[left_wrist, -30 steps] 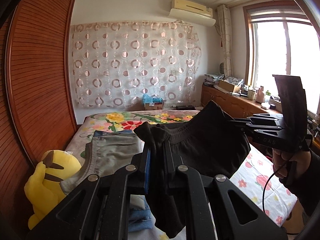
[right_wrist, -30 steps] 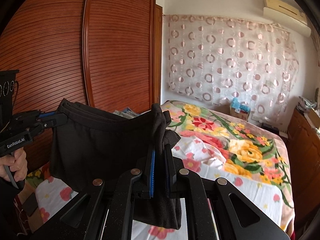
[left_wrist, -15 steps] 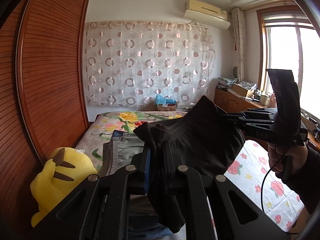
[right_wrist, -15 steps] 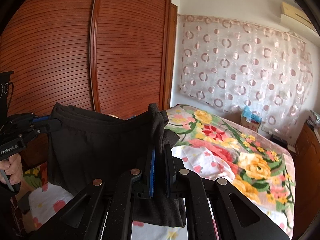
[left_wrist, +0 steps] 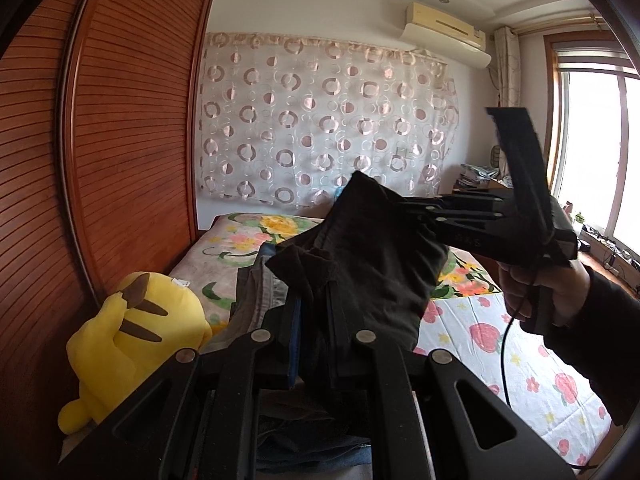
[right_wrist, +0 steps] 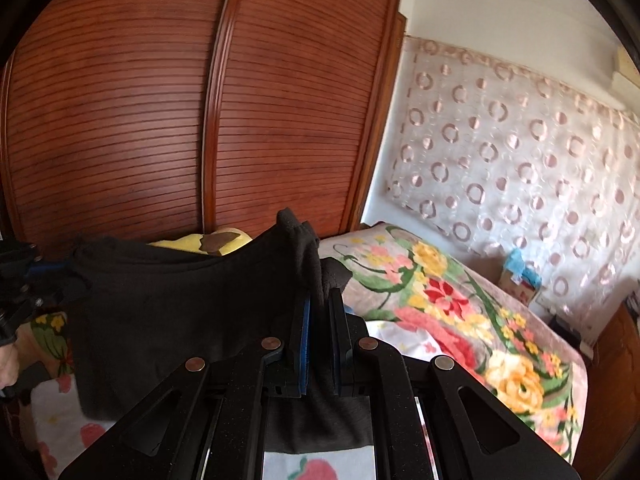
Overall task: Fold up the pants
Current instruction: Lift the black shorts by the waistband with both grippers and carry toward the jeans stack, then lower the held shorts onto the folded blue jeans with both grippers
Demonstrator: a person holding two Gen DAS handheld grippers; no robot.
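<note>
The left hand-held gripper (left_wrist: pixel 312 308) is pinching one bunched corner of the black pants (left_wrist: pixel 372 264), and the right hand-held gripper (right_wrist: pixel 319 312) is clamping the other; the dark, doubled fabric is hanging slack between them above the flowered bed (right_wrist: pixel 460 320).

A yellow plush toy (left_wrist: pixel 132 344) is propped on the bed (left_wrist: pixel 520 344) against a slatted wooden wardrobe (left_wrist: pixel 132 152). A circle-patterned curtain (left_wrist: pixel 320 128) is hung below an air conditioner (left_wrist: pixel 444 32).
</note>
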